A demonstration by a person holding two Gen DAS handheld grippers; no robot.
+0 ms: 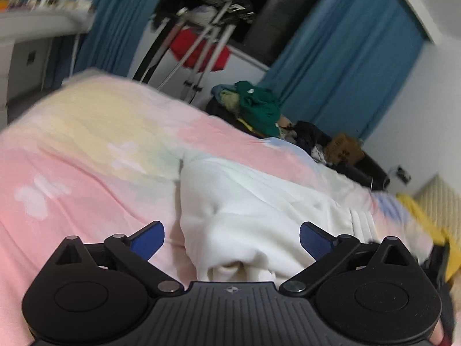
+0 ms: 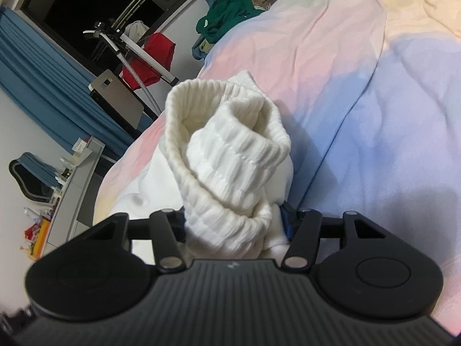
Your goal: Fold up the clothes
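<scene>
A white garment lies on a bed with a pink, yellow and blue pastel sheet. My left gripper is open just above the garment's near edge, its blue pads wide apart and empty. In the right wrist view my right gripper is shut on the garment's ribbed white cuff, which bunches up in front of the camera and hides the fingertips. The rest of the white cloth trails down to the left over the sheet.
A heap of green and dark clothes sits past the bed's far edge. A drying rack with red cloth, blue curtains and a white shelf stand beyond. A yellow item lies at right.
</scene>
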